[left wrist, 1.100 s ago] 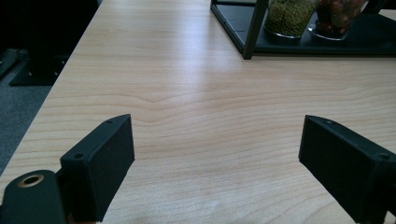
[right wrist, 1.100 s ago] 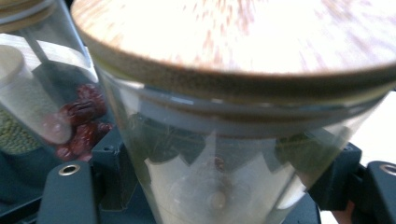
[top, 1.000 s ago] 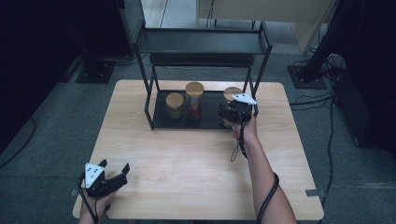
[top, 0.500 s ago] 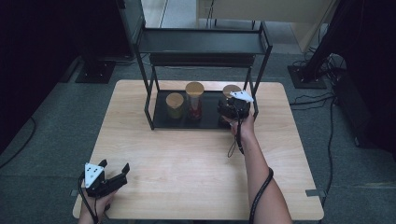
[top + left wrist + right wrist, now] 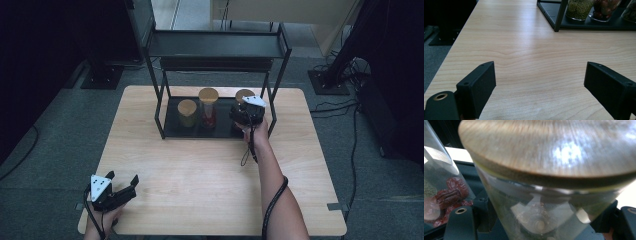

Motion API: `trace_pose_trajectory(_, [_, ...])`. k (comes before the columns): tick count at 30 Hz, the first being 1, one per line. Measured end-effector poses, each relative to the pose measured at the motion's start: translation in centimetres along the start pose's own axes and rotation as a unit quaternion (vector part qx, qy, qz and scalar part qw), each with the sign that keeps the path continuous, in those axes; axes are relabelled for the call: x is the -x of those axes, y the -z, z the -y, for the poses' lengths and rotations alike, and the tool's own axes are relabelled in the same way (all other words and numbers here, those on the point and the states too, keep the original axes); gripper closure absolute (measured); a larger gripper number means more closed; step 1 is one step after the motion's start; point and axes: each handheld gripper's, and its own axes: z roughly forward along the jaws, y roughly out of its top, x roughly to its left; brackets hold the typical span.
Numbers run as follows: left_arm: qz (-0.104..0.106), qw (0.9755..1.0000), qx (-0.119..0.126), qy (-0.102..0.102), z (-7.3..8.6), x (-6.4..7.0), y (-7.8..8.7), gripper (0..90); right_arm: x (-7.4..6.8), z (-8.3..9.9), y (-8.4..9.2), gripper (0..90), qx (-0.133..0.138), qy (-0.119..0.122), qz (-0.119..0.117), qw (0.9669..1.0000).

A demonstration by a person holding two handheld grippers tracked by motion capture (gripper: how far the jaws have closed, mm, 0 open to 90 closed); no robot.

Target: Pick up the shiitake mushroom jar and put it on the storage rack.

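While our right gripper (image 5: pixel 243 116) reaches under the black rack (image 5: pixel 215 50) at the far side of the table (image 5: pixel 210 175), its jaws are clamped around a glass jar (image 5: pixel 544 202) with a round wooden lid (image 5: pixel 554 147). From above, that jar (image 5: pixel 244 97) stands at the right end of the rack's dark bottom tray (image 5: pixel 172 131), close to the right front post. In the right gripper view we look through the clear glass wall, with the lid just above and the dark jaw bodies pressed in on either side; what the jar contains is too blurred for us to tell.

Just to its left on the same tray stands a taller jar of red dried fruit (image 5: pixel 208 106), and beyond that a shorter jar of green beans (image 5: pixel 187 113), both under wooden lids.

Well apart from all this, our left gripper (image 5: pixel 117 192) rests at the near left corner of the table, its jaws spread wide over bare wood with nothing between them, pointing toward the rack.
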Motion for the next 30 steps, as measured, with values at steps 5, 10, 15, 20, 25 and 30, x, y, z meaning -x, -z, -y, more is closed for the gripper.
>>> trace_pose_trajectory(5, [0.0, 1.0, 0.004, 0.001, 0.1, 0.0, 0.1, 10.6, -0.1, -0.1, -0.3, 24.6, 0.0, 0.0, 0.001, 1.0])
trace_pose_trajectory(10, [0.001, 1.0, 0.004, -0.001, 0.1, 0.0, 0.2, 10.6, -0.3, -0.2, -0.6, 24.6, 0.001, -0.001, 0.004, 1.0])
trace_pose_trajectory(15, [0.002, 1.0, 0.002, 0.0, 0.1, 0.0, 0.1, 10.6, -0.4, -0.4, -1.0, 24.6, -0.001, -0.002, 0.006, 1.0])
trace_pose_trajectory(20, [0.001, 1.0, 0.005, 0.0, 0.1, 0.0, 0.2, 10.6, -0.4, -0.5, -1.4, 24.6, 0.001, -0.003, 0.007, 1.0])
trace_pose_trajectory(25, [0.001, 1.0, 0.009, -0.001, 0.1, 0.0, 0.3, 10.6, -0.4, -0.7, -1.8, 24.6, -0.003, -0.001, 0.006, 1.0])
trace_pose_trajectory(30, [0.001, 1.0, 0.006, -0.003, 0.1, 0.1, 0.2, 10.6, -0.3, -0.5, -1.4, 14.5, 0.0, -0.002, -0.013, 0.9999])
